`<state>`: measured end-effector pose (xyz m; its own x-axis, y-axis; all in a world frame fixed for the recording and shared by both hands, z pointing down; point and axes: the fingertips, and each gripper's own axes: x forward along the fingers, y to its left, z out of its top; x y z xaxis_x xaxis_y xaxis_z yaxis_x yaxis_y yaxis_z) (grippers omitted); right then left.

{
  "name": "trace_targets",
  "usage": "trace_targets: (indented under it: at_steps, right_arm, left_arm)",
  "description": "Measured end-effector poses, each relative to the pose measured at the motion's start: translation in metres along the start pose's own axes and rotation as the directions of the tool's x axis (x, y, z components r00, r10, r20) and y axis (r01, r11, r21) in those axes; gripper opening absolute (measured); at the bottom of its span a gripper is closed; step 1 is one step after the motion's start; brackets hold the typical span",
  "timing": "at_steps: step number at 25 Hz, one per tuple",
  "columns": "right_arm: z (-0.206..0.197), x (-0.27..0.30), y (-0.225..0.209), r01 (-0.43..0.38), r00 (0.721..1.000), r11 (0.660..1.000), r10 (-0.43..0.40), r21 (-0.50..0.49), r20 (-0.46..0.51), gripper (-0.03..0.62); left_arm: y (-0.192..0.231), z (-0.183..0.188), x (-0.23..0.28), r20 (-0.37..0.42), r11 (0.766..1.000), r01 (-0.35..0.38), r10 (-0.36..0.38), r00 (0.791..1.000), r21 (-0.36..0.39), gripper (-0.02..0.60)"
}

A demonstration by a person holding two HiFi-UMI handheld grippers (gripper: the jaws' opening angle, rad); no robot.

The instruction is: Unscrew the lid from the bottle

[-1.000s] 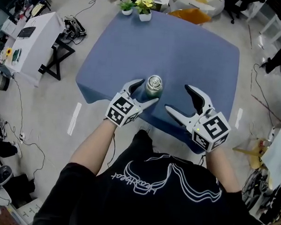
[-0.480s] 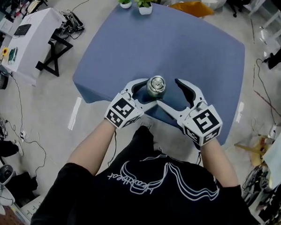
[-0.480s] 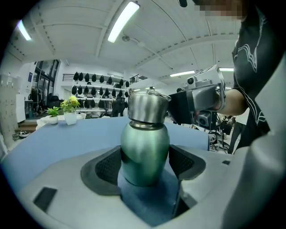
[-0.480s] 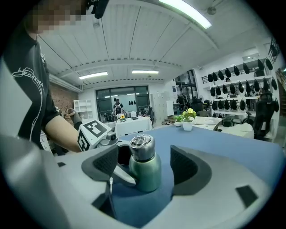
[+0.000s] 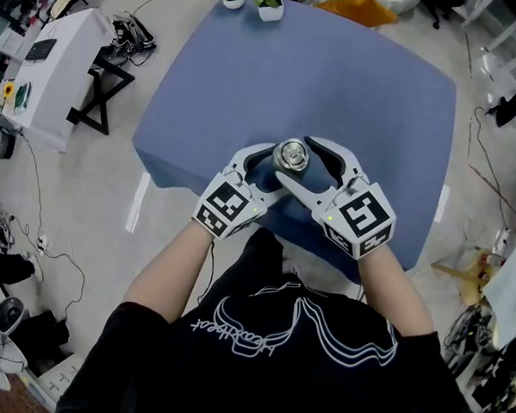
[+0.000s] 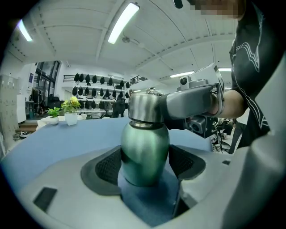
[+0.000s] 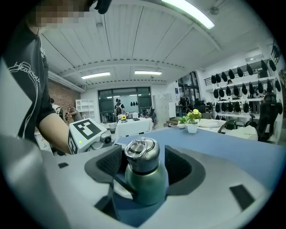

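Presently: bottle (image 6: 145,150) upright, long axis square to both tools. Left gripper (image 6: 145,166): jaws just drawn in, wide, clamped on green body. Right gripper (image 7: 144,169): jaws just closing, lid (image 7: 142,154) dead ahead between them, not yet pinched.

Clamps the left gripper (image 5: 271,166) on the bottle (image 6: 145,152) body, pads pressing both sides. Has just been closing the right gripper (image 5: 300,161) jaws about the lid (image 7: 142,154), pads not yet touching. Holds bare forearms (image 5: 168,274) converging inward.
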<state>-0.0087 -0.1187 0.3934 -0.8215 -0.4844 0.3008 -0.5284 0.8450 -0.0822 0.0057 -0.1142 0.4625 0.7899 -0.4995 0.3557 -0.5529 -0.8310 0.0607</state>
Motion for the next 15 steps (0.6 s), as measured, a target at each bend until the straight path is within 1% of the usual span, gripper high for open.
trace_targets:
  at_steps: [5,11,15]
  right_arm:
    - [0.0015,0.0039,0.0005,0.006,1.0,0.999,-0.006,-0.032,0.008,0.262]
    - [0.0011,0.0055,0.0004,-0.007,1.0,0.999,0.008,-0.045,0.025,0.261]
    - [-0.0007,0.0027,0.0012,-0.037,0.999,0.998,0.038,-0.059,0.022,0.26]
  left_arm:
    - [0.0004,0.0009,0.0004,0.002,1.0,-0.003,0.003,1.0,0.001,0.336]
    - [0.0017,-0.0003,0.0008,0.006,1.0,-0.007,0.007,1.0,0.005,0.334]
    - [-0.0017,-0.0012,0.0022,-0.005,1.0,0.013,-0.013,1.0,0.017,0.333]
